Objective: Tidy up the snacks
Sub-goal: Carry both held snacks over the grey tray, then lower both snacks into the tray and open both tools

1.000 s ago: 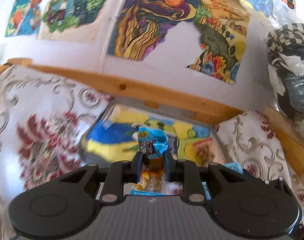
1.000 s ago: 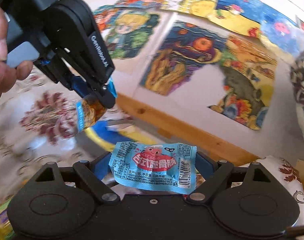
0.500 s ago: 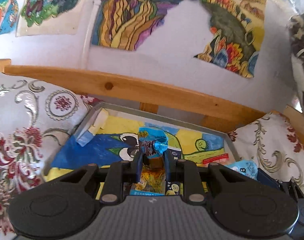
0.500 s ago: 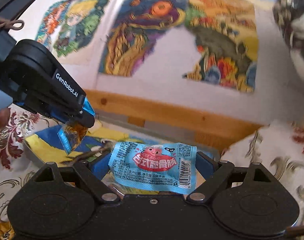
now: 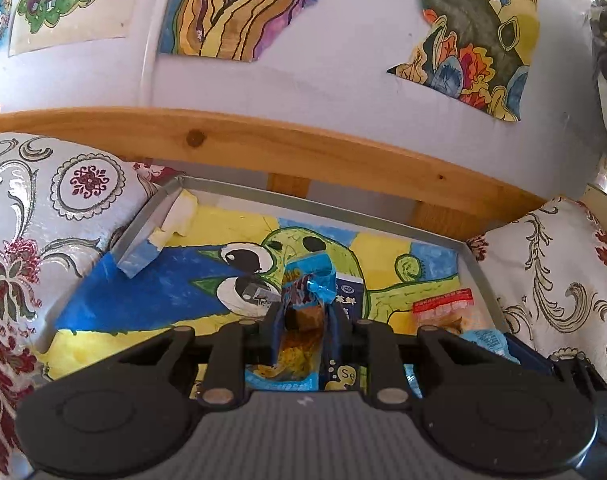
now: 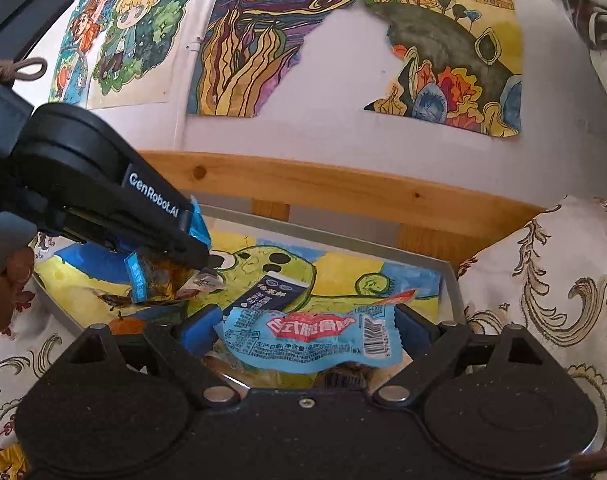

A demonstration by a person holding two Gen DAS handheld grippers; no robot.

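Note:
A grey tray [image 5: 383,225] lined with a painted frog picture lies below both grippers. My left gripper [image 5: 305,312] is shut on a small blue and orange snack packet [image 5: 307,280] above the tray's middle. The right wrist view shows that same left gripper [image 6: 199,258] at the left, its packet [image 6: 155,280] hanging over the tray [image 6: 343,237]. My right gripper [image 6: 307,332] is shut on a light blue packet with a red label [image 6: 311,338], held crosswise. In the tray lie a dark blue packet [image 6: 271,294] and a red-edged packet [image 5: 443,303].
A wooden rail [image 5: 303,152] runs behind the tray under a wall of paintings. Patterned cloth [image 5: 43,200] rises on both sides of the tray. A person's hand [image 6: 7,280] holds the left gripper. A small orange item [image 6: 127,325] lies by the tray's near-left part.
Both grippers have come down and closer to the tray, which now fills more of each view. Each keeps hold of its packet.

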